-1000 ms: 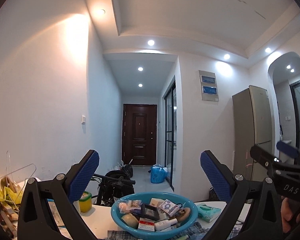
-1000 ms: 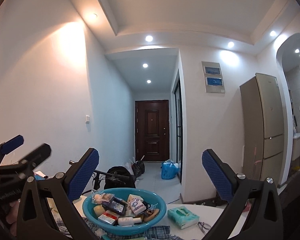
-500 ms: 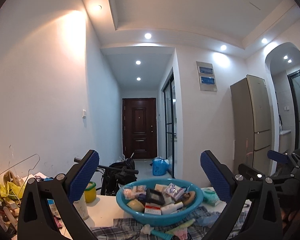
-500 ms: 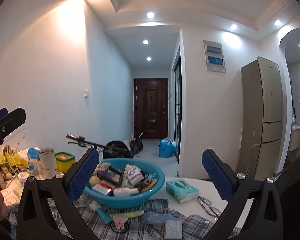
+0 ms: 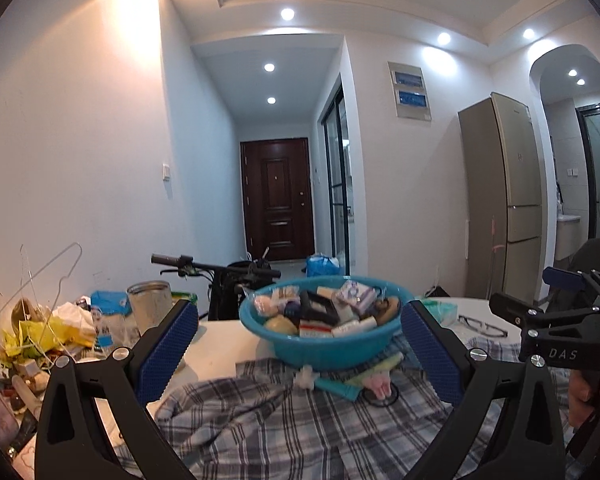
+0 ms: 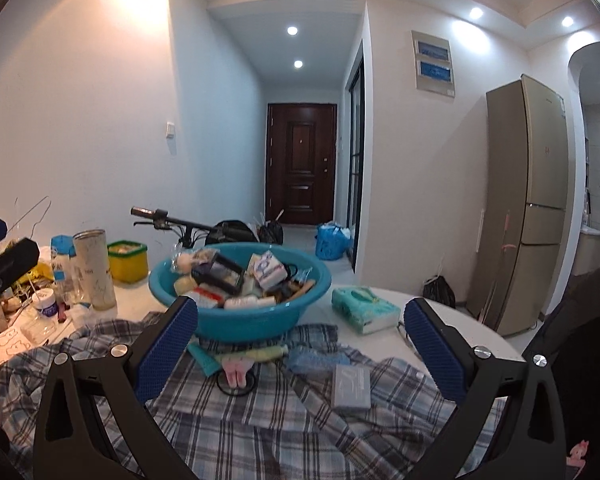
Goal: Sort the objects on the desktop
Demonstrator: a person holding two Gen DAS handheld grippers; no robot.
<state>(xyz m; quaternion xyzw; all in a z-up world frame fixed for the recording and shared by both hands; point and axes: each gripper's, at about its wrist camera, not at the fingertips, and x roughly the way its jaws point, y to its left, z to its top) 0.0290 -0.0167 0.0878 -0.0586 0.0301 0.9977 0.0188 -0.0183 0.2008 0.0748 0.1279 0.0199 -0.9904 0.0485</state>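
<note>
Jaws spread wide on left gripper (image 5: 298,350) and right gripper (image 6: 300,346) — teal basin (image 6: 236,324) ahead.

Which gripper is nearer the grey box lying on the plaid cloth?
Right. The right gripper hovers open just short of the grey box, which lies between its fingers. The left gripper is off to the left; its view doesn't show the box.

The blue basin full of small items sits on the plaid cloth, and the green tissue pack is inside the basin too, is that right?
Not quite. The blue basin does sit on the plaid cloth, but the green tissue pack lies on the table beside the basin, to its right, not inside it. The right wrist view shows this.
</note>
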